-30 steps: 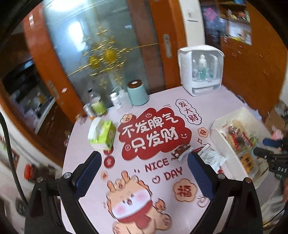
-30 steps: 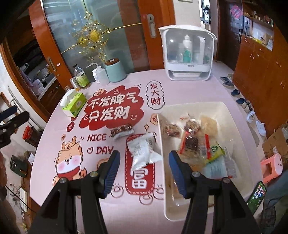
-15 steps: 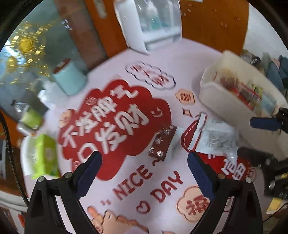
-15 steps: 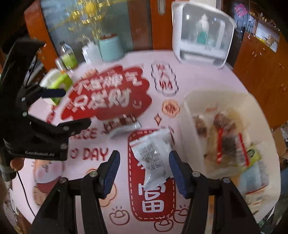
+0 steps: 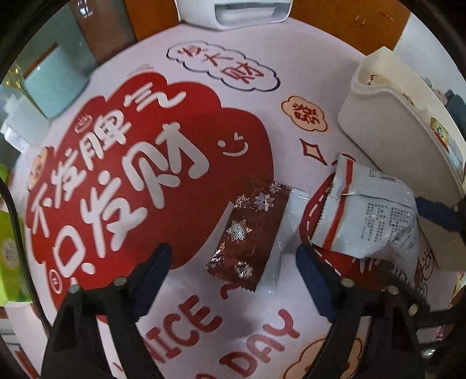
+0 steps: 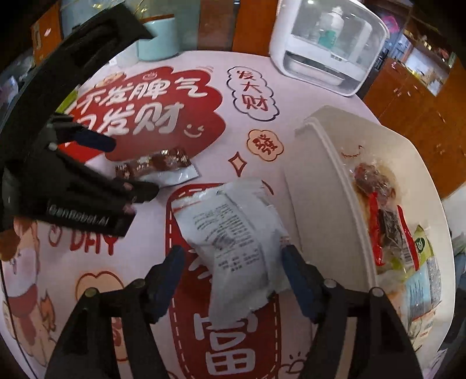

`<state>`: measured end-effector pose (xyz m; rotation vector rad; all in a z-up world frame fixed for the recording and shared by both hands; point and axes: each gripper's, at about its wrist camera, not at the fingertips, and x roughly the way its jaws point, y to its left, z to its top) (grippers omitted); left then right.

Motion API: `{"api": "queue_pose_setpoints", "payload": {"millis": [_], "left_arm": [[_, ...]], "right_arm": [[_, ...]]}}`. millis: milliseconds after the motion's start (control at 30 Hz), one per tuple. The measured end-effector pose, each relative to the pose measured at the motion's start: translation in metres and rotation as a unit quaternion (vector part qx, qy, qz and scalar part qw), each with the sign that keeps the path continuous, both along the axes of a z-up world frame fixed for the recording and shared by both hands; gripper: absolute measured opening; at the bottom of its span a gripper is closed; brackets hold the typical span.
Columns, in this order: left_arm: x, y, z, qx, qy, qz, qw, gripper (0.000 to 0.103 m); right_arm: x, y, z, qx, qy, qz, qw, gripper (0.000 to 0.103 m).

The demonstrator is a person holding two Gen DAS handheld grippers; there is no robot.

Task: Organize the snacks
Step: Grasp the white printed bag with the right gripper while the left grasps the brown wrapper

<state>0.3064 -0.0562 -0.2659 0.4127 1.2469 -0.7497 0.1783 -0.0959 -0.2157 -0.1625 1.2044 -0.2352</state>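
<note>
Both grippers straddle a snack without clamping. The left gripper (image 5: 233, 271), jaws just narrowing, frames the brown snowflake wrapper (image 5: 250, 230); the right gripper (image 6: 233, 271), jaws just widening, frames the white packet (image 6: 233, 242), its right pad at the packet's edge. Best to settle lower and centre each pack before squeezing. The white bin (image 6: 323, 186) sits just right. A printed pink tablecloth (image 5: 233, 320) covers the table; wooden doors (image 6: 218, 23) stand beyond.

The right tongs (image 6: 233, 272), jaws just widened, straddle a white snack packet (image 6: 233, 233) on the table (image 6: 294, 90); whether the pads touch it is unclear. Beside it stands a white bin (image 6: 335, 175) holding snacks.
</note>
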Motion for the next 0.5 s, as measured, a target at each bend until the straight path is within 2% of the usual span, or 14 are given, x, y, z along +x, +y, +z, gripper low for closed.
{"api": "queue_pose_setpoints", "payload": {"millis": [67, 233, 267, 300, 333, 367, 400, 500], "left_arm": [[0.002, -0.002, -0.005, 0.002, 0.008, 0.005, 1.0000, 0.077], [0.000, -0.007, -0.006, 0.008, -0.004, 0.003, 1.0000, 0.074], [-0.001, -0.008, -0.004, 0.005, -0.006, 0.002, 1.0000, 0.064], [-0.001, -0.009, -0.003, 0.003, -0.008, 0.001, 1.0000, 0.049], [0.000, -0.009, -0.002, 0.002, -0.007, 0.002, 1.0000, 0.042], [0.001, -0.009, 0.000, 0.003, -0.003, 0.006, 1.0000, 0.038], [0.002, -0.007, 0.000, 0.002, 0.003, 0.012, 0.9999, 0.037], [0.004, 0.004, 0.005, -0.004, 0.004, 0.033, 0.9994, 0.035]], "right_arm": [[0.001, 0.005, -0.004, -0.015, 0.001, 0.014, 1.000, 0.080], [0.007, 0.009, -0.015, -0.039, 0.010, 0.020, 0.999, 0.082], [0.009, 0.009, -0.018, -0.045, 0.015, 0.021, 0.999, 0.082], [0.011, 0.009, -0.021, -0.048, 0.020, 0.020, 0.998, 0.081], [0.013, 0.008, -0.024, -0.055, 0.025, 0.018, 0.998, 0.075], [0.013, 0.007, -0.024, -0.053, 0.018, 0.016, 0.998, 0.052], [0.012, 0.005, -0.022, -0.041, 0.015, 0.016, 0.999, 0.044], [0.014, 0.003, -0.018, -0.038, 0.013, 0.013, 0.999, 0.033]]}}
